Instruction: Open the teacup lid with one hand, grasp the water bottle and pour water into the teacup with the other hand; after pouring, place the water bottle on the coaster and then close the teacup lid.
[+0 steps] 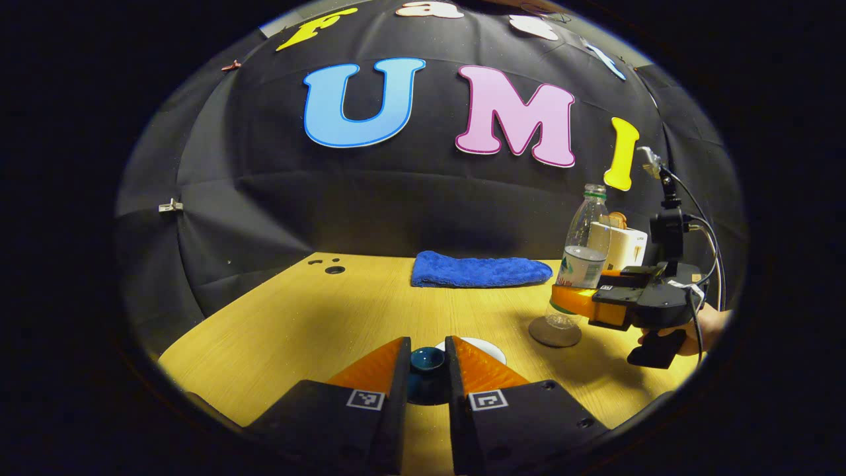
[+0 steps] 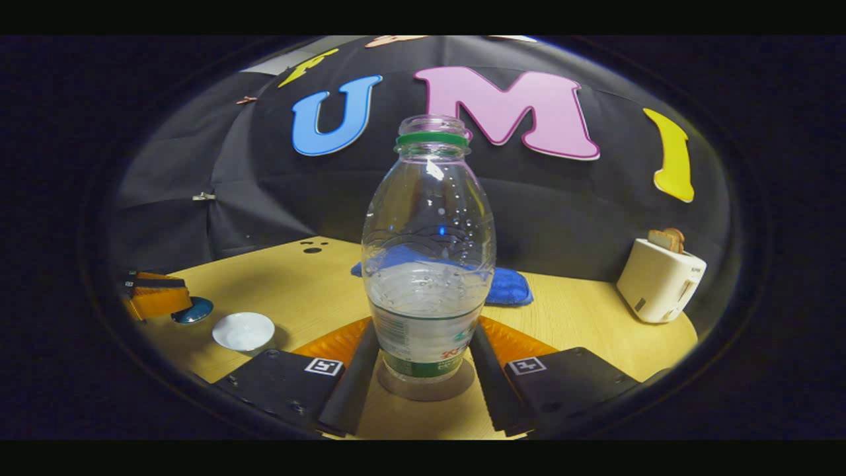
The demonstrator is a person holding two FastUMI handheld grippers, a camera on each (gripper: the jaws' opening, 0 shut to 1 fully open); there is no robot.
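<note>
Judging by the water bottle [image 2: 428,264] standing upright on the coaster [image 2: 426,389], you had reached the late steps. Your right claw [image 2: 423,370] bracketed its base; whether it pressed, I cannot tell. Left of the coaster, your left claw [image 1: 426,370] gripped the lid [image 1: 426,360] beside the teacup [image 2: 243,330], closing left.

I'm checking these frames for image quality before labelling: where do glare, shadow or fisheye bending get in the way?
Right gripper view: a bright glint sits on the water bottle near its neck, and the blue towel shows warped through the clear plastic. Left gripper view: the table edge bows from the fisheye, a dark shadow falls on its near left, and the teacup lid between the left gripper's fingers is dim.
</note>
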